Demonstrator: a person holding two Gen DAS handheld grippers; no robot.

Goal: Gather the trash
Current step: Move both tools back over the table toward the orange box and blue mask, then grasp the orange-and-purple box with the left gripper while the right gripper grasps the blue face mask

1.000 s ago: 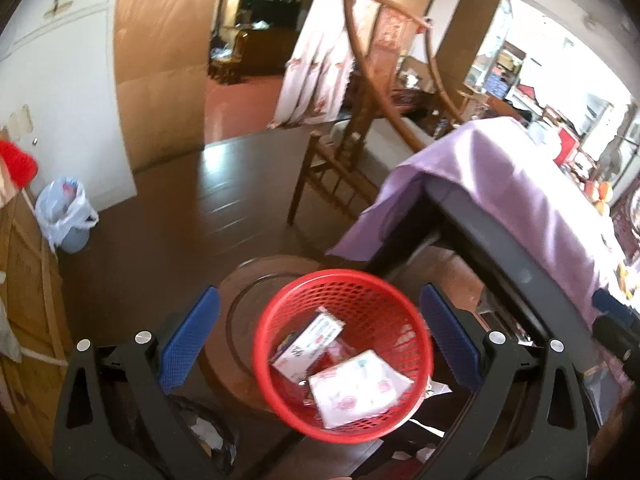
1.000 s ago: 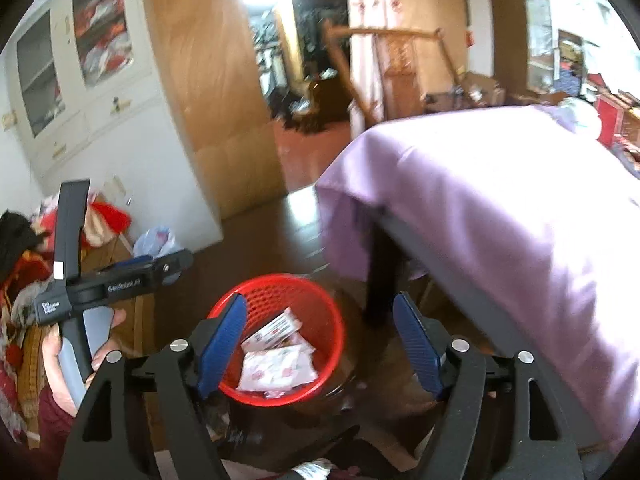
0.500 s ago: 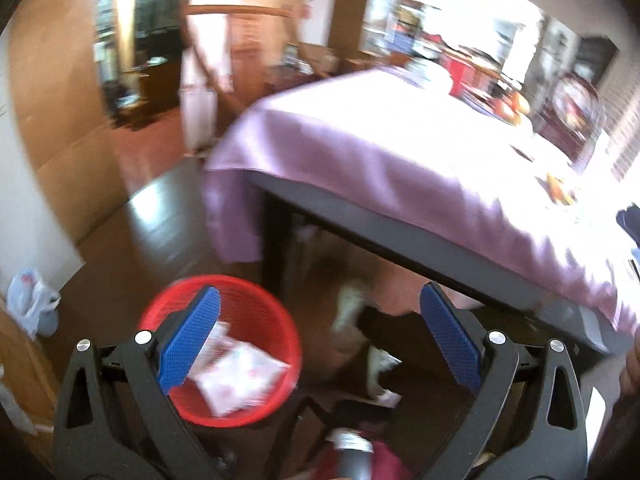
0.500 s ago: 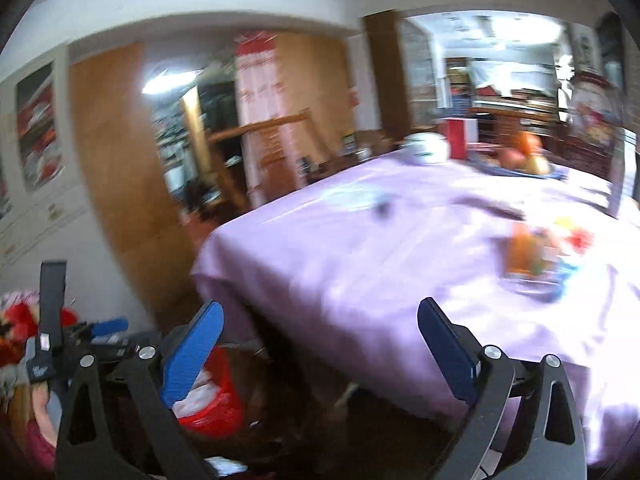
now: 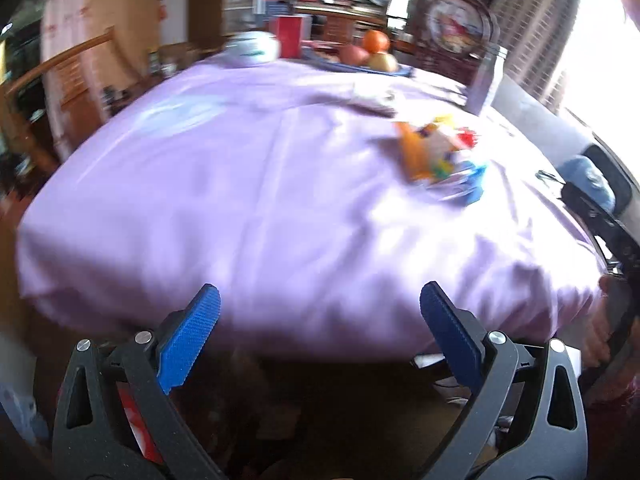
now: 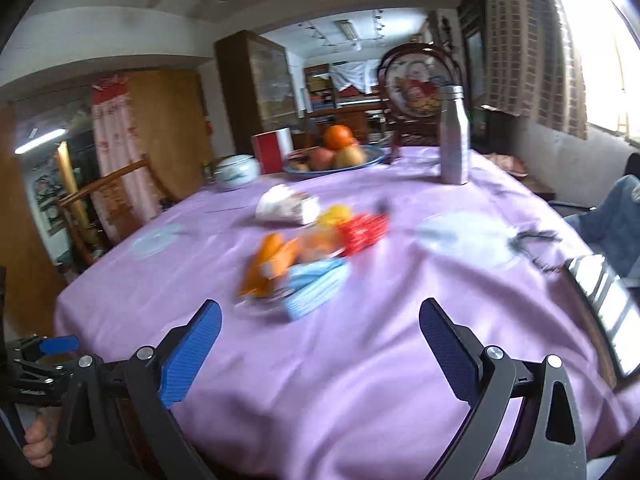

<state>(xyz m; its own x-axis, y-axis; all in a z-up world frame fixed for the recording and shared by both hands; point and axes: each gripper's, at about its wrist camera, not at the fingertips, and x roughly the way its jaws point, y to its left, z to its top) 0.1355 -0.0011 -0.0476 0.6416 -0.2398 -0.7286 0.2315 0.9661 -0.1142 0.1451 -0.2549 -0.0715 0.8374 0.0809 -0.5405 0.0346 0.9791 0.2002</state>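
Both cameras have swung up from the floor since a second ago, so the red basket that filled the view back then is gone from the right wrist view, and only a red sliver (image 5: 134,428) low behind the left tongs (image 5: 320,344) may be it. Now both views look across the table (image 6: 360,360) with its purple cloth.

Left tongs are spread wide with nothing between the blue pads, sitting low at the table's near edge. Right tongs (image 6: 320,350) are spread wide too, empty, hovering over the cloth.

Trash is a blurry pile of wrappers (image 6: 308,256) near the middle of the table: orange, red and light blue bits bunched together, plus a white crumpled piece (image 6: 286,210) just behind. In the left view the same pile (image 5: 440,160) is off to the right. Further back there's a fruit bowl (image 6: 332,156), a white lidded pot (image 6: 236,170) and a metal bottle (image 6: 454,136).
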